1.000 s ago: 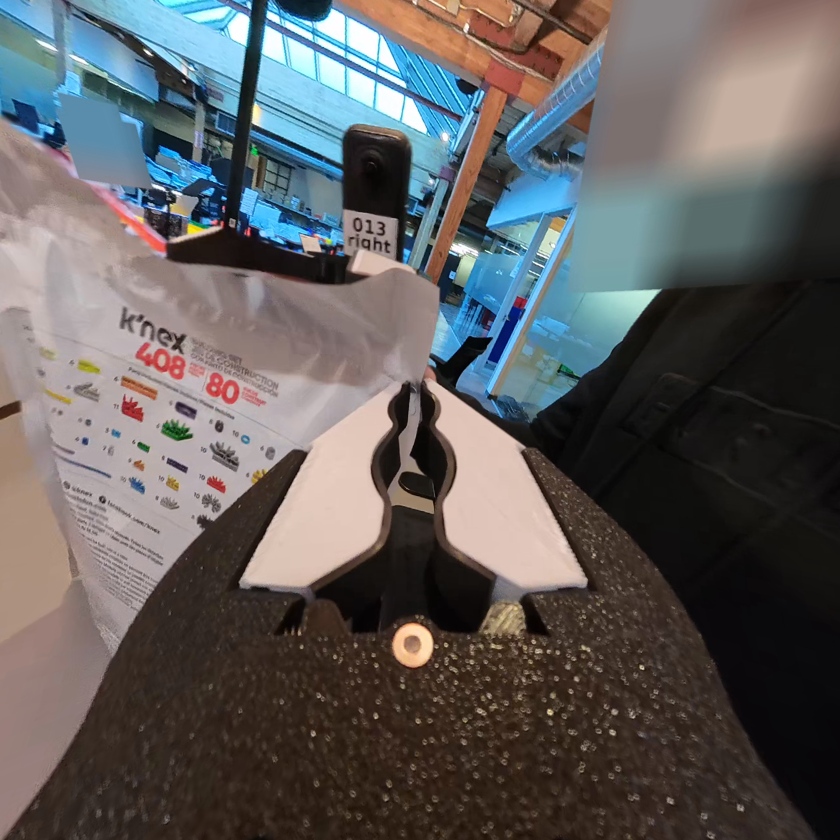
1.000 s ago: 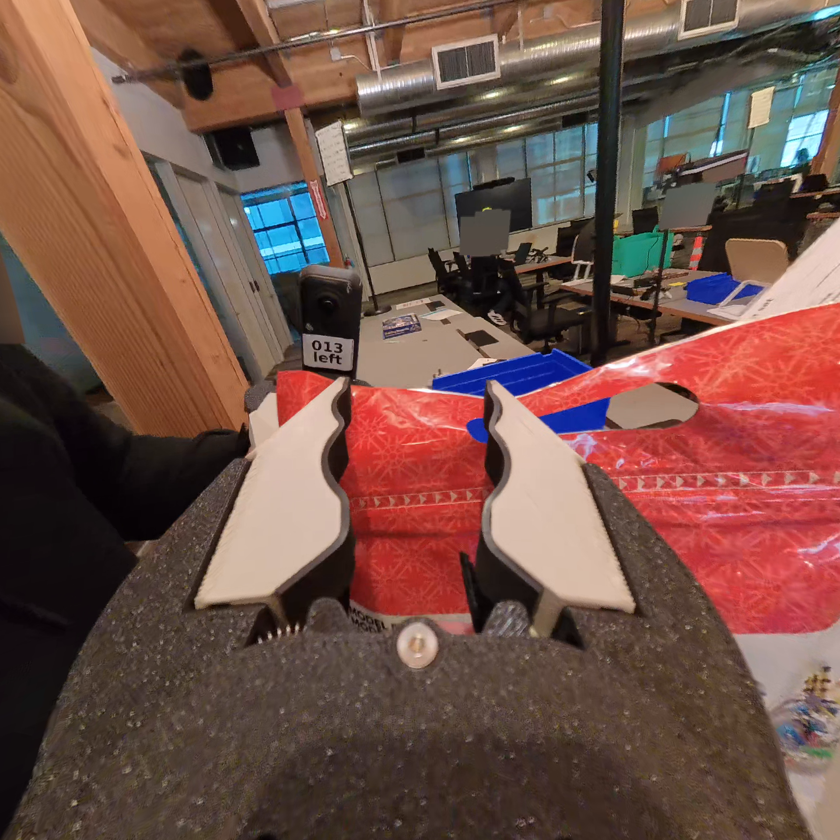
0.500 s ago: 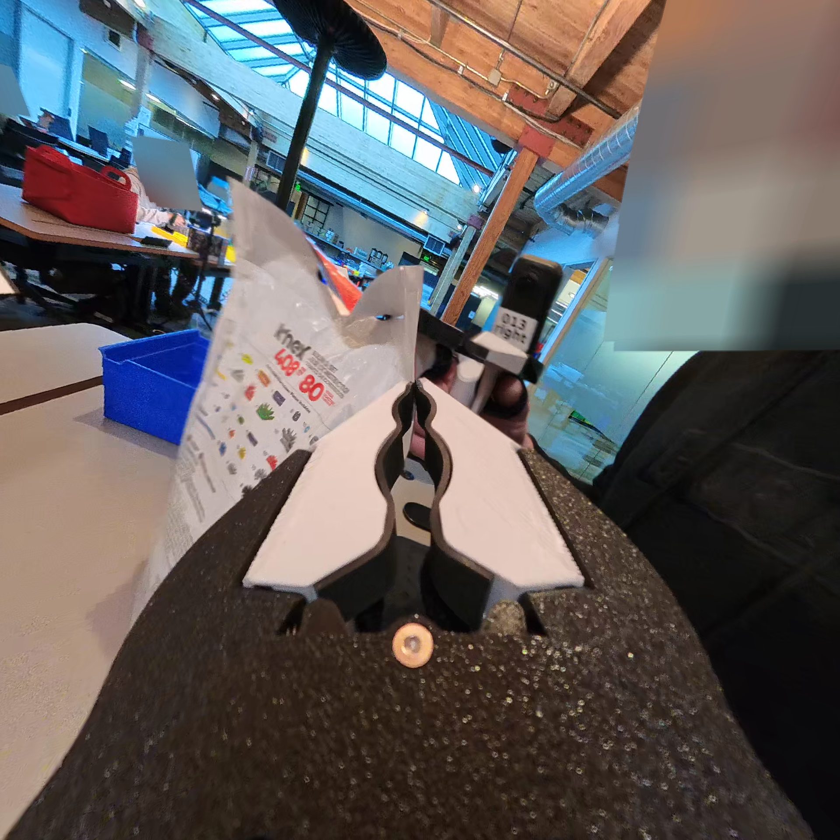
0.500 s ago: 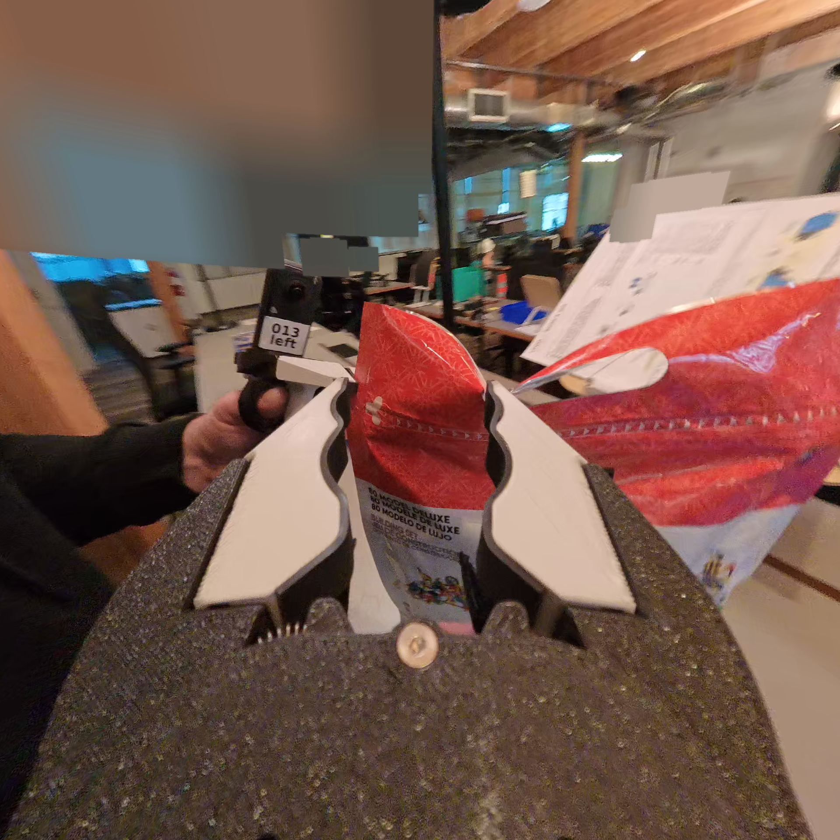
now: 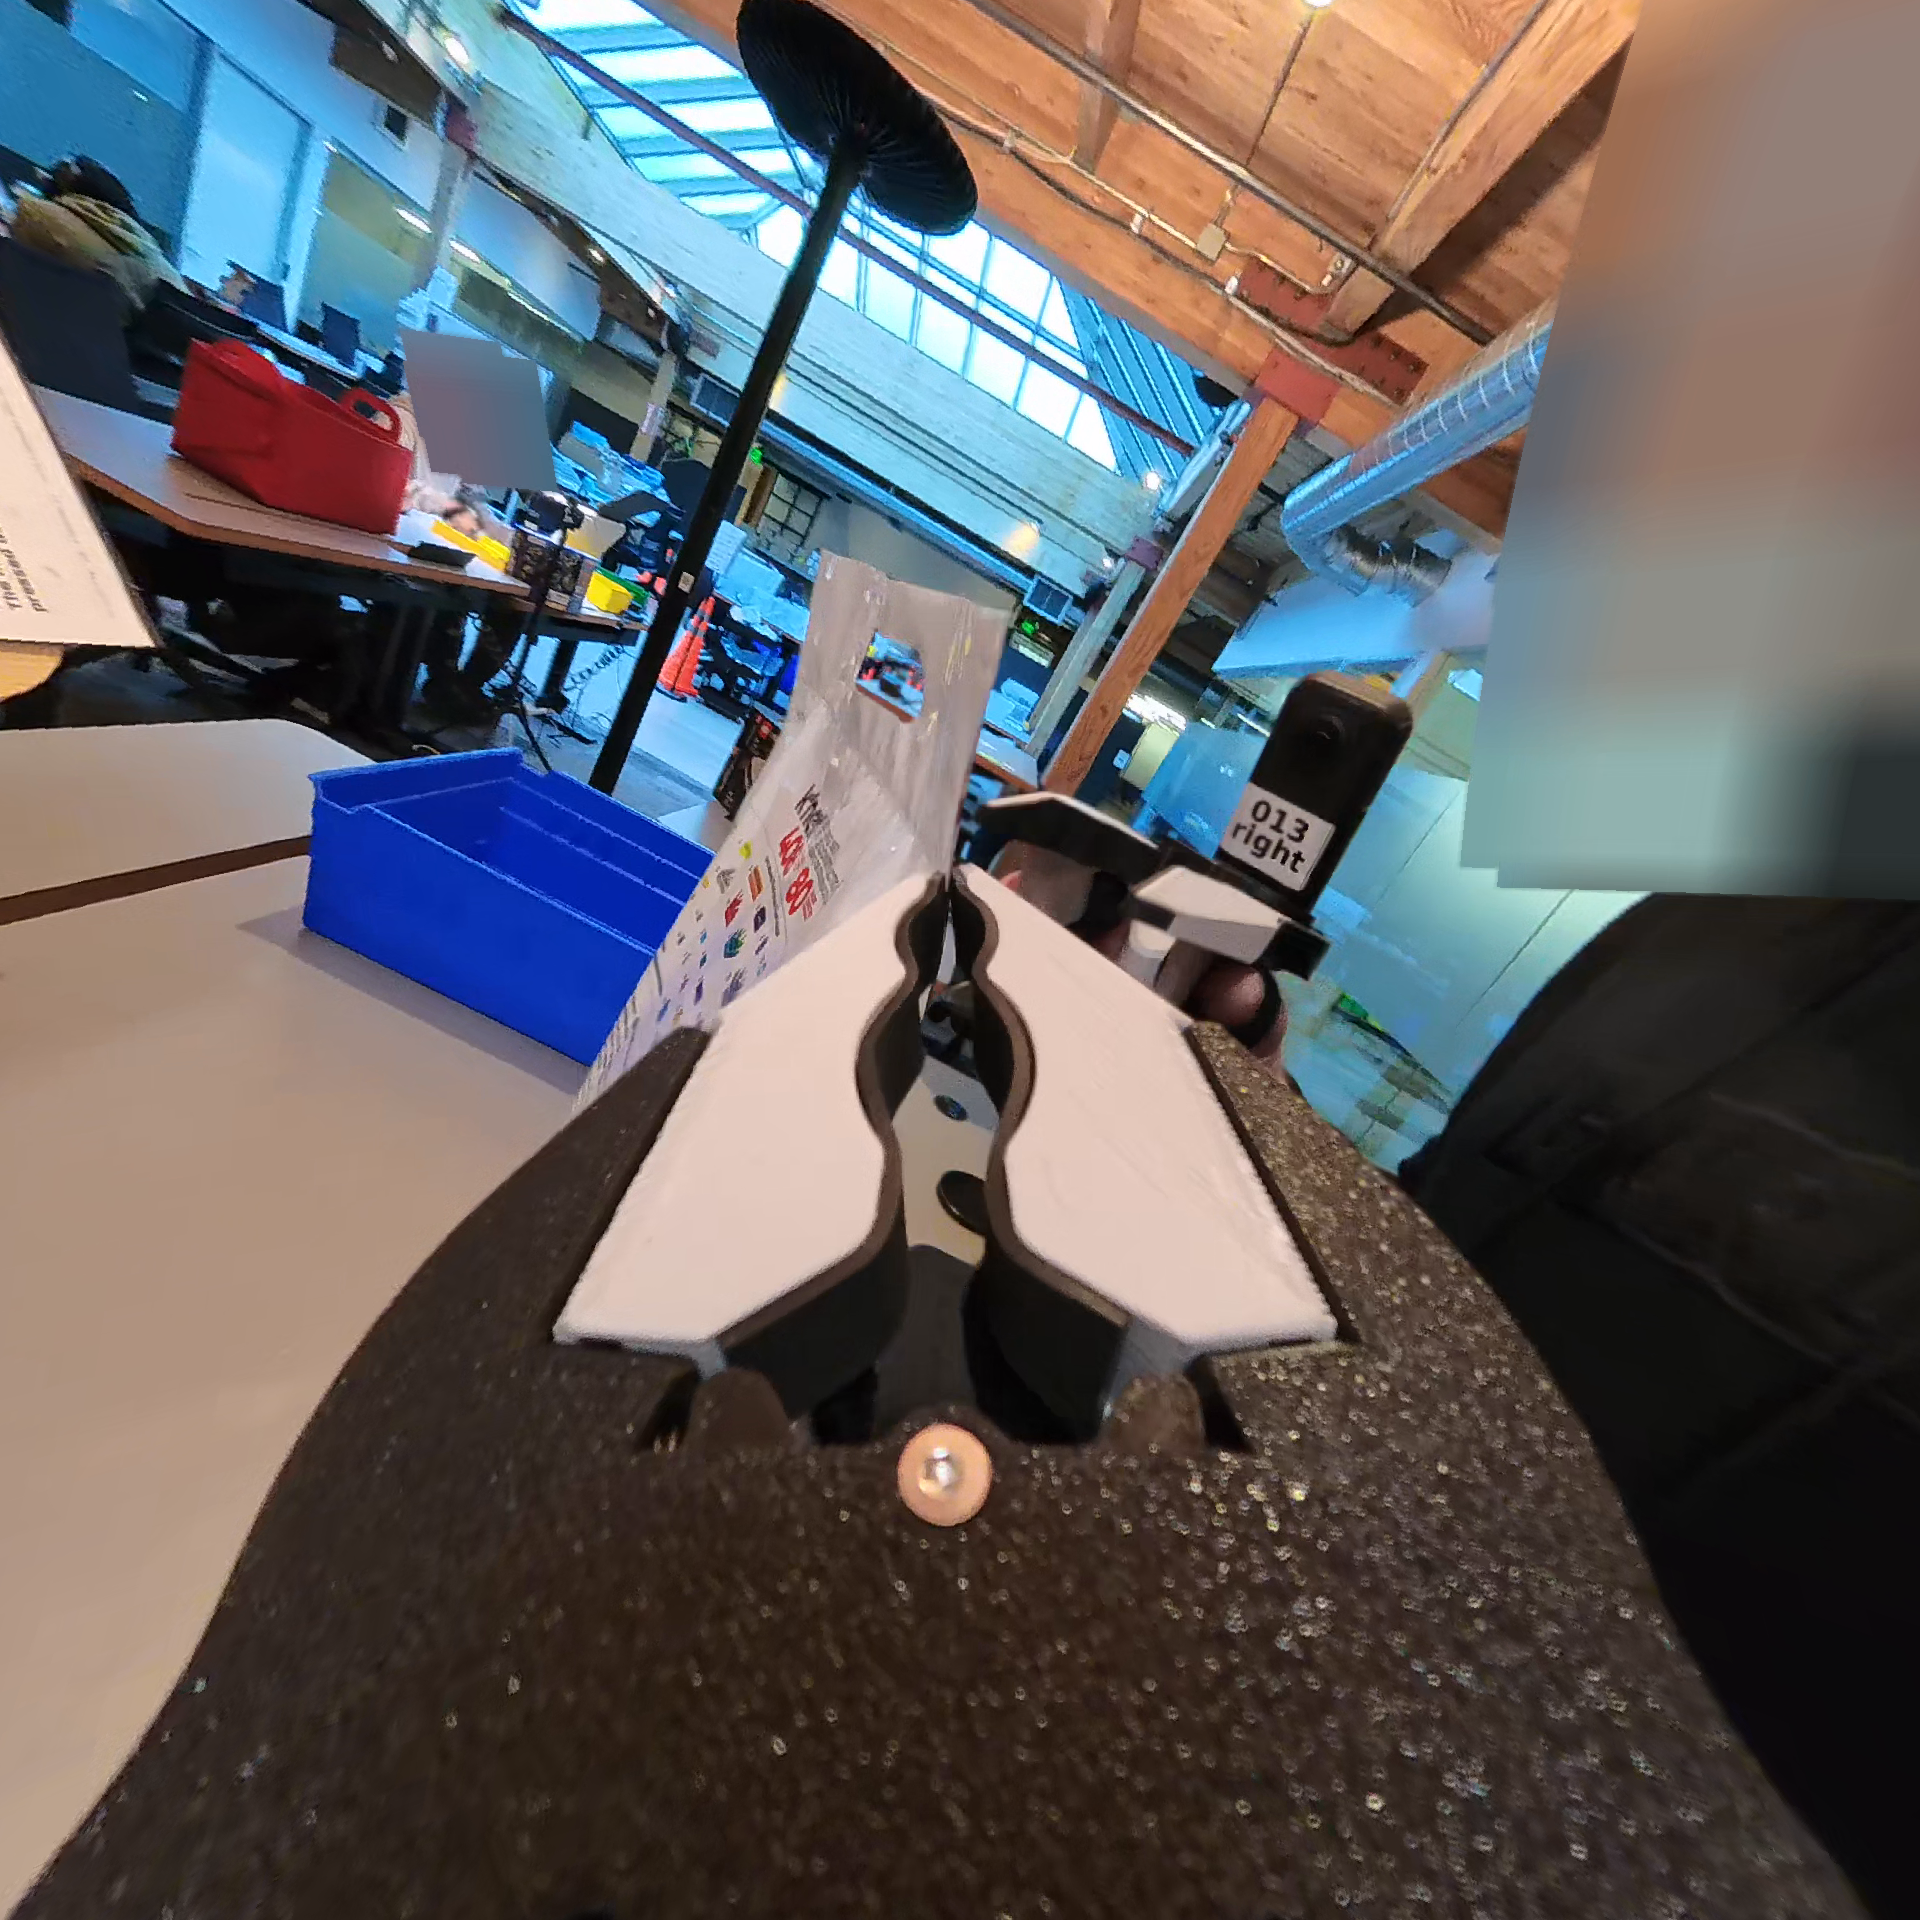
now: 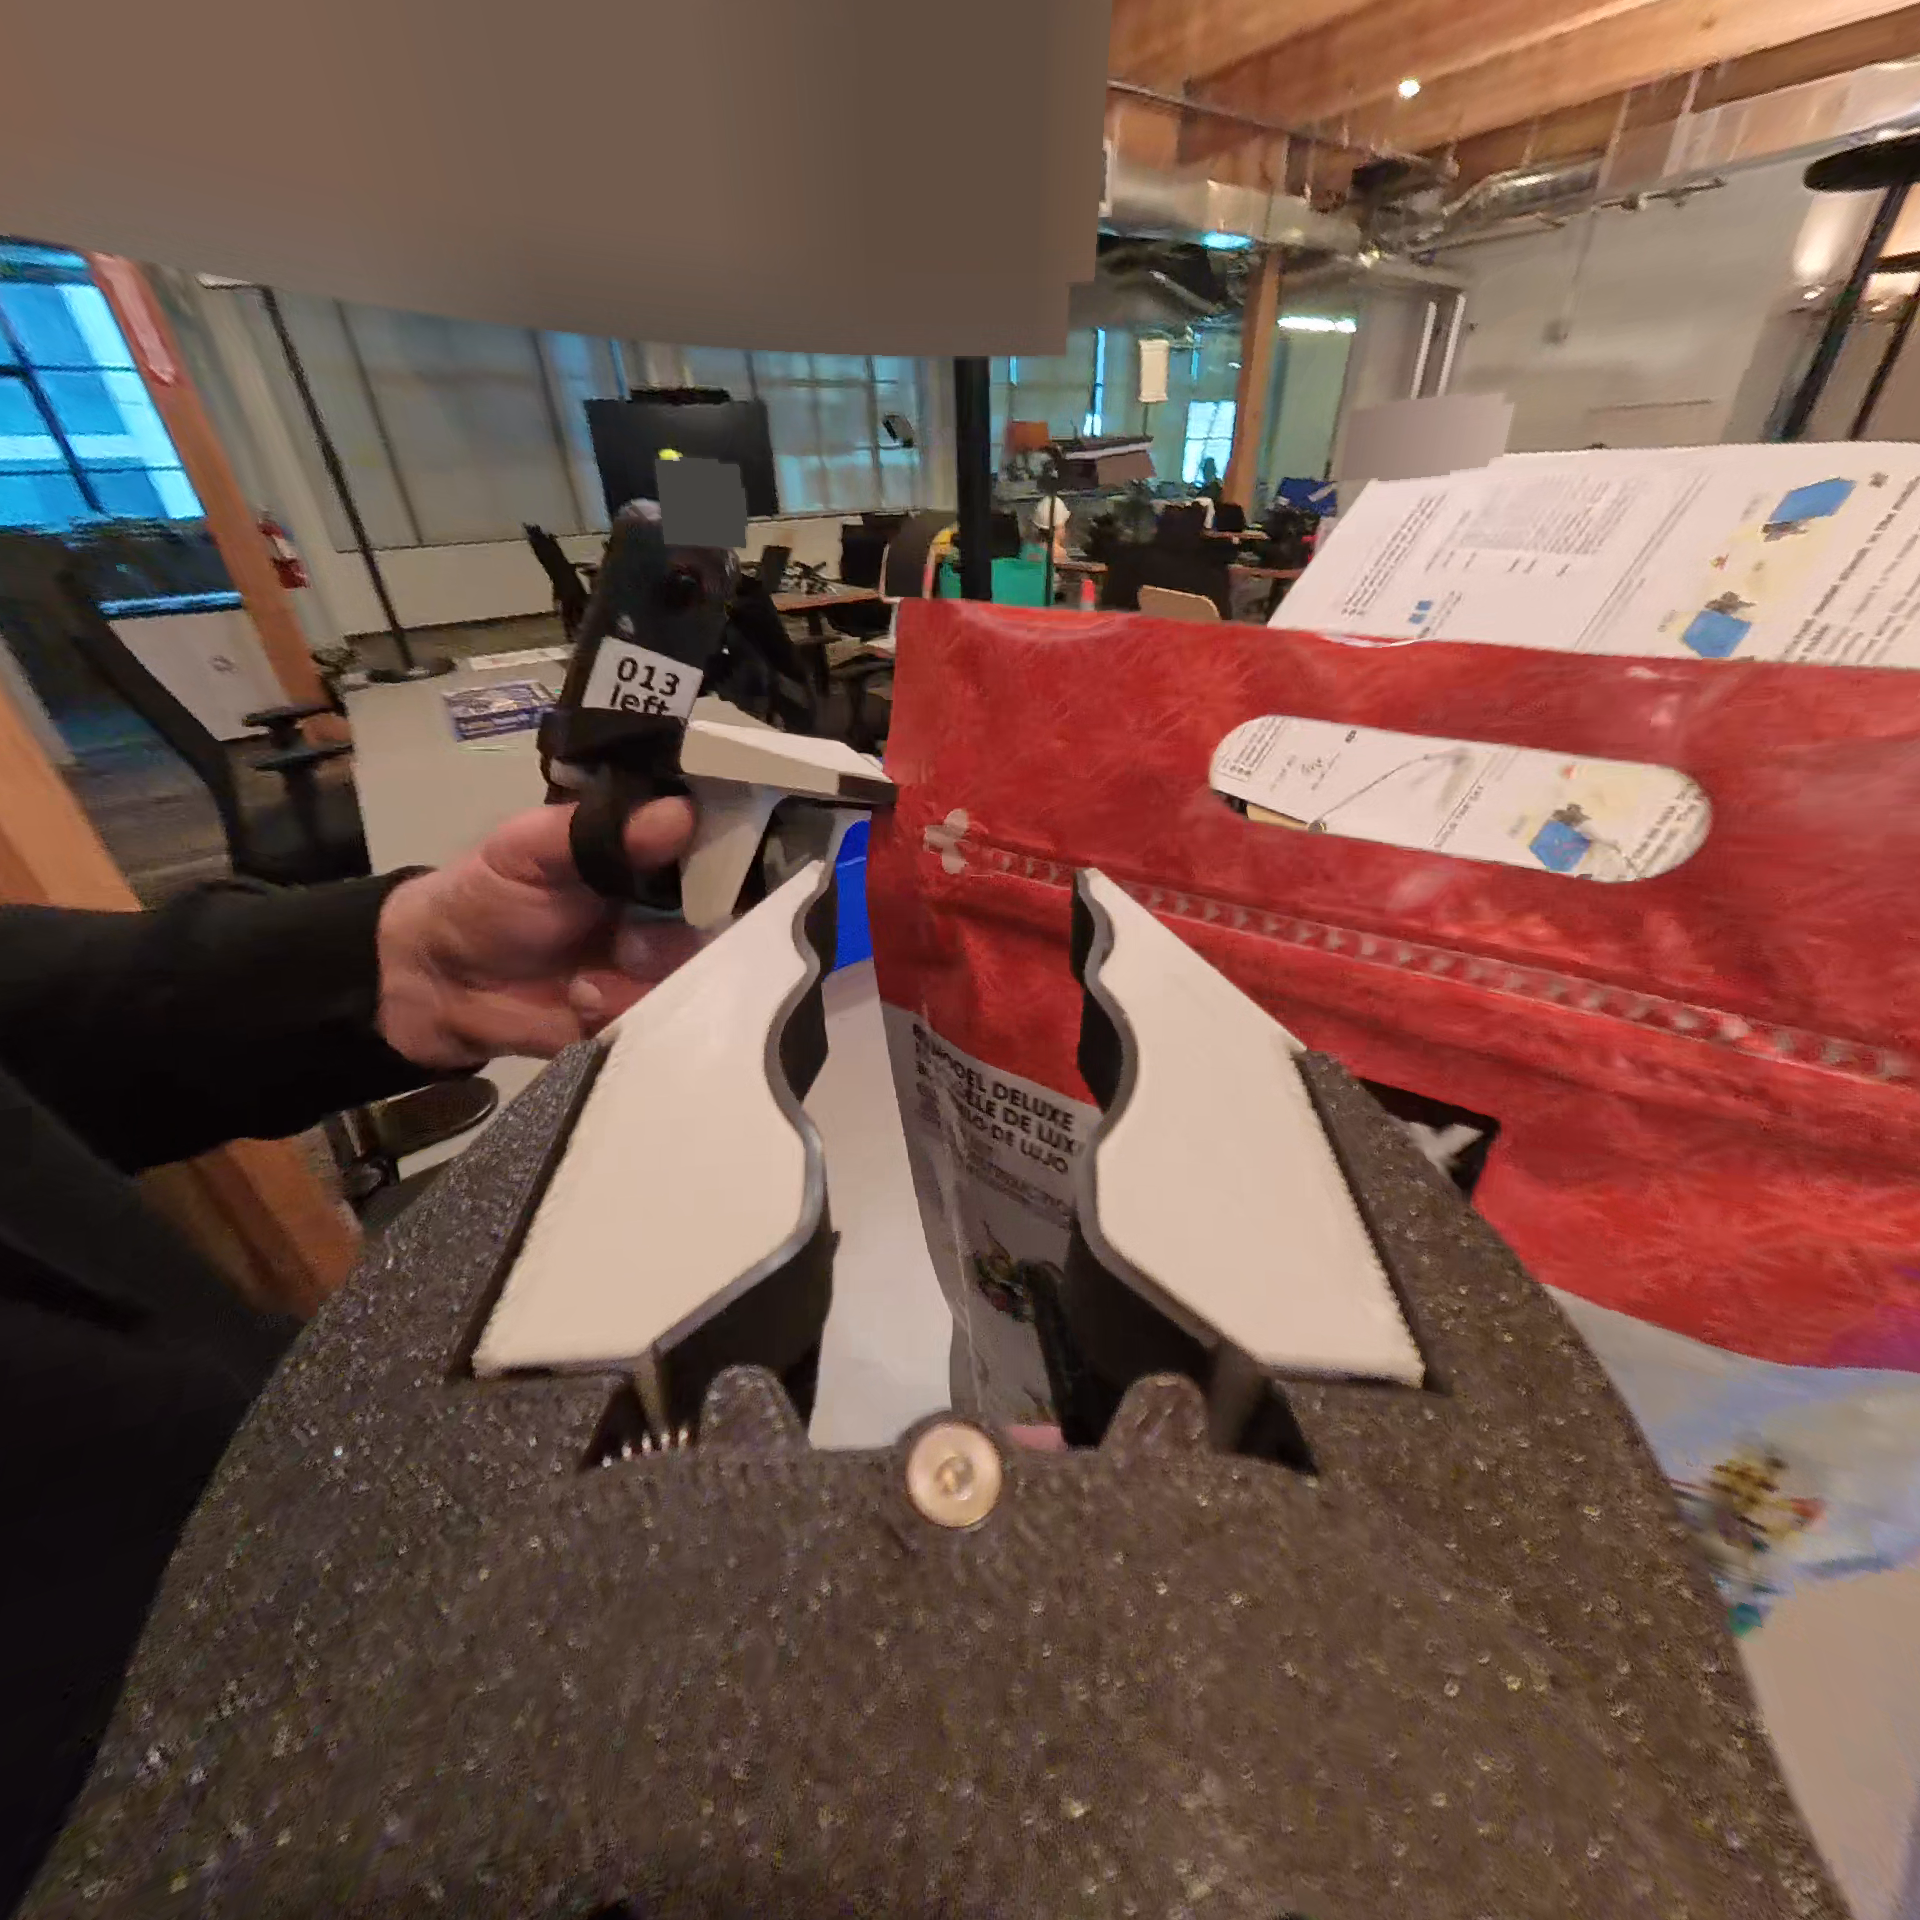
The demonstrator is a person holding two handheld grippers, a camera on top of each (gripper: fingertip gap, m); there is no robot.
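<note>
Currently left gripper [image 5: 951, 902] pinches the bag [image 6: 1403, 935] edge — right gripper [image 6: 951, 883] spread, bag between its fingers.

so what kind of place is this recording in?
Probably an open-plan office or workshop loft: exposed wooden beams and metal ducts overhead, rows of desks and office chairs behind.

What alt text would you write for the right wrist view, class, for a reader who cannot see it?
The right gripper, fingers apart, sits around the edge of a red plastic bag with a cut-out handle. A hand holds the left gripper, pinching the bag's upper corner. Printed sheets stand behind, in an open office.
</note>
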